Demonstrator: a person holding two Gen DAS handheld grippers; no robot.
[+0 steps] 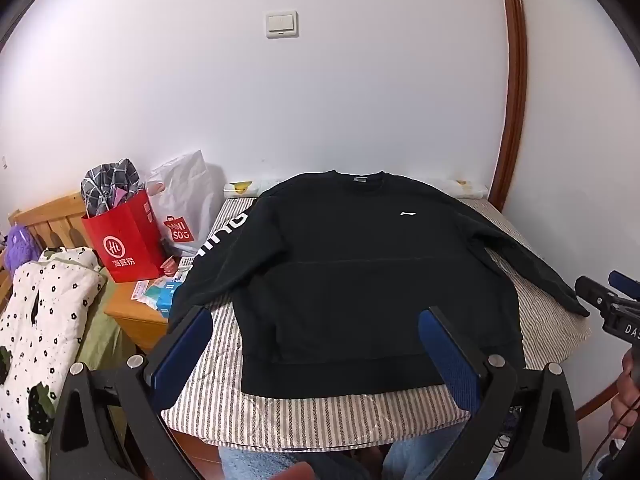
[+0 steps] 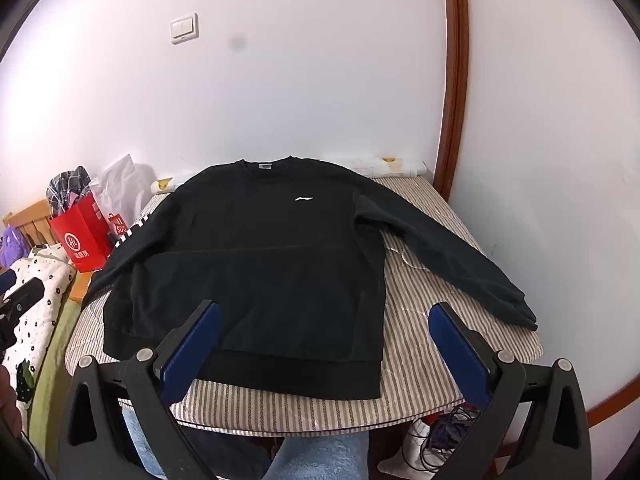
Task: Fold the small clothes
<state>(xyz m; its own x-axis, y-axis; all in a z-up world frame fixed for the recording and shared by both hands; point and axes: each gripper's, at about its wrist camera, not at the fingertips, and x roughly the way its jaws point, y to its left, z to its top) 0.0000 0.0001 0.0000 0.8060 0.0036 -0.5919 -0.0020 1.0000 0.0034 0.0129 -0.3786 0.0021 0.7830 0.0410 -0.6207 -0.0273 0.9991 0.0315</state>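
Black long-sleeved crew-neck sweatshirt (image 1: 360, 272) (image 2: 248, 264) lies flat, front up, on a surface covered with a brown-and-white striped padded cloth (image 1: 320, 412) (image 2: 420, 360). Collar toward the wall, hem toward the cameras. Small white logo (image 1: 409, 212) (image 2: 304, 199) on the chest; a horizontal seam crosses the body. Both sleeves spread outward. The sleeve with white lettering (image 1: 218, 256) (image 2: 124, 248) runs down over the surface's left edge; the plain sleeve (image 1: 532, 268) (image 2: 452, 256) lies diagonally on the striped cloth, cuff near the right edge.

Left hand-held gripper (image 1: 316, 344): blue-padded fingers wide apart, nothing between them, held above the hem at the near edge of the surface, not touching fabric as far as the view shows.

Right hand-held gripper (image 2: 324, 340): fingers likewise spread, empty. Left finger sits over the hem's right part, right finger over bare striped cloth beside the body. Contact cannot be told.

Surroundings: red paper shopping bag (image 1: 128, 240) (image 2: 82, 240) holding grey checked fabric stands left of the surface, a white plastic bag (image 1: 188, 200) (image 2: 120, 188) just behind it. White quilt with black flower print (image 1: 44, 320) (image 2: 40, 300) lies farther left. White wall switch (image 1: 282, 24) (image 2: 184, 28) above. Brown curved wooden trim (image 1: 514, 80) (image 2: 454, 80) on the wall at right.
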